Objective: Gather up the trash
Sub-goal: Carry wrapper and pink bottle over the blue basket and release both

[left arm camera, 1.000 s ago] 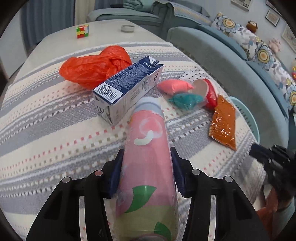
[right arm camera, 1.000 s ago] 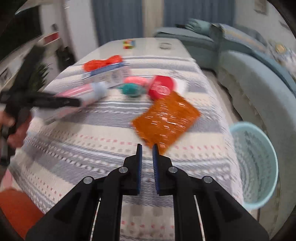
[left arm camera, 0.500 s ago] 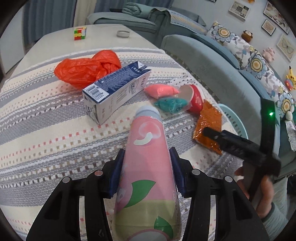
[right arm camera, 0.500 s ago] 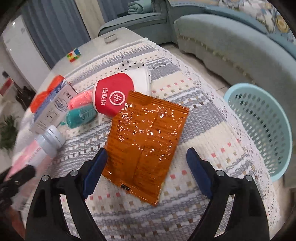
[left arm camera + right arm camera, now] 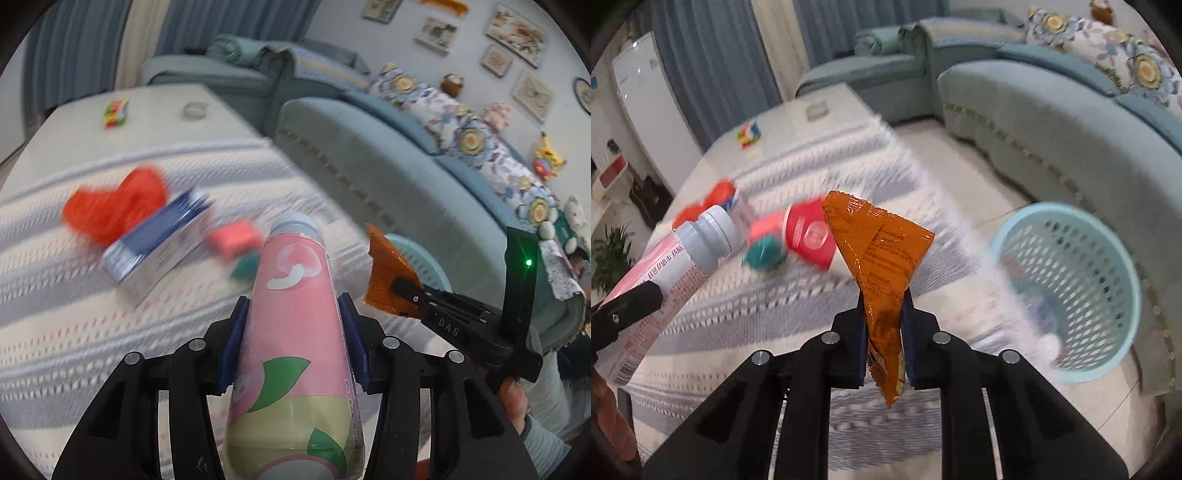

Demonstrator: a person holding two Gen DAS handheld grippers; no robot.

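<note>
Carry step: left tongs (image 5: 293, 343) grip pink bottle (image 5: 291, 332); right tongs (image 5: 884, 343) pinch orange wrapper (image 5: 882, 258). Next: release both over blue basket (image 5: 1067, 291).

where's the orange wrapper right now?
The orange wrapper is off the table, pinched in the right gripper, left of the blue basket in the right wrist view.

The basket (image 5: 1067, 291) stands on the floor beside the table (image 5: 798, 295), seemingly below its edge.
</note>
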